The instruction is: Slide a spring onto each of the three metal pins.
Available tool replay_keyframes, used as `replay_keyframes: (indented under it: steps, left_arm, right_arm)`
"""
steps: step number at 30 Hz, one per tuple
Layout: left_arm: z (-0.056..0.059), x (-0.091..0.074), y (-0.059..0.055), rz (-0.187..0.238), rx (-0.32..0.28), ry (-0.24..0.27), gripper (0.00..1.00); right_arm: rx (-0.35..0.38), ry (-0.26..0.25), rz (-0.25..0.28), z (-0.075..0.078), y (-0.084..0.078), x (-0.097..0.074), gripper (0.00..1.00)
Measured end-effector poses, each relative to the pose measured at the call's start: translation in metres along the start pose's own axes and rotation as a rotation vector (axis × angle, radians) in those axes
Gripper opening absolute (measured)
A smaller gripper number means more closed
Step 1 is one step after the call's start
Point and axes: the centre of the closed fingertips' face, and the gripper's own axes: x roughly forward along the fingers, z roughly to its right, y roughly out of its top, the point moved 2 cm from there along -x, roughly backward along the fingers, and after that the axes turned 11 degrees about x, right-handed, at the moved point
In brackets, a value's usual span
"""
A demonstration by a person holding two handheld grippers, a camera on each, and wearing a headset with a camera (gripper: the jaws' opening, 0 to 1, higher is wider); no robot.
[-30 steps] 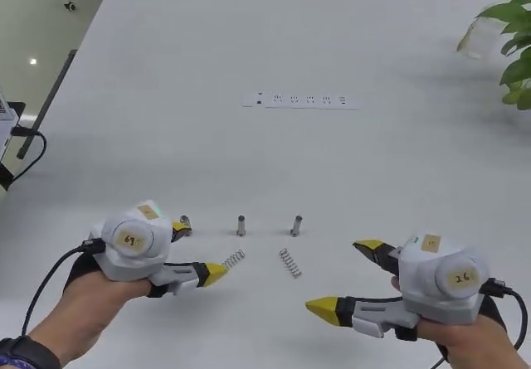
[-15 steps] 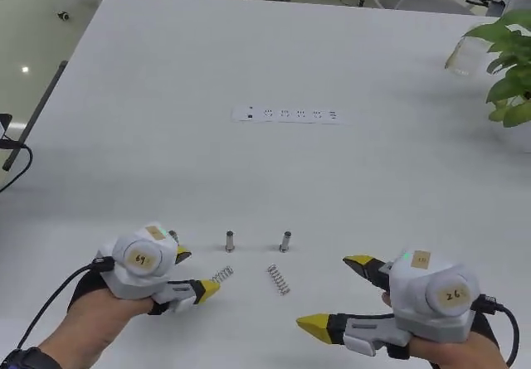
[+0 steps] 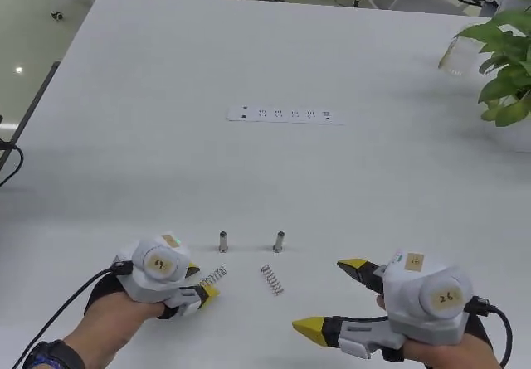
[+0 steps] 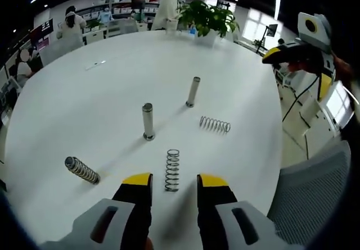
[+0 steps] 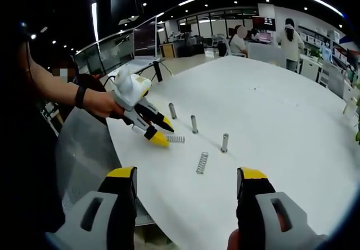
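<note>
Left tongs [image 4: 174, 179], narrowly parted, hover with 1 spring [image 4: 172, 170] lying just ahead of their tips on the counter [image 4: 107, 87]; 2 bare pins [image 4: 148, 121] stand beyond. Right tongs [image 5: 187, 173] gape wide, empty.

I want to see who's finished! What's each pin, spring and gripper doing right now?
Left gripper: open, holding nothing.
Right gripper: open wide, empty.
Left pin: spring on it.
Middle pin: upright, bare.
Far pin: upright, bare.
Near spring: lying flat, one end between the left gripper's tips, not pinched.
Other spring: lying loose, untouched.
</note>
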Motion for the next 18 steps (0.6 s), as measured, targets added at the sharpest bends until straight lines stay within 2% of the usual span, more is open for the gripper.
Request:
replay_keyframes:
  steps: [6, 10, 14, 17, 18]
  left_arm:
    - [0.0002, 0.0033, -0.0046, -0.020, 0.006, 0.008, 0.18]
    - [-0.0013, 0.0059, -0.0068, -0.033, 0.030, 0.024, 0.08]
    - [-0.0022, 0.0060, -0.0071, -0.044, 0.042, 0.035, 0.03]
    - [-0.0012, 0.0054, -0.0071, -0.049, 0.029, 0.029, 0.03]
    - [-0.0036, 0.0041, -0.0084, -0.058, 0.037, 0.045, 0.03]
  right_arm:
    - [0.007, -0.005, -0.001, 0.0012, -0.0033, -0.0018, 0.70]
    - [0.011, -0.007, -0.005, 0.0022, -0.0056, -0.0026, 0.70]
    - [0.009, -0.007, -0.004, 0.0022, -0.0054, -0.0033, 0.70]
    - [0.009, -0.007, -0.005, 0.0028, -0.0054, -0.0025, 0.70]
    - [0.008, -0.007, -0.005, 0.0027, -0.0052, -0.0022, 0.70]
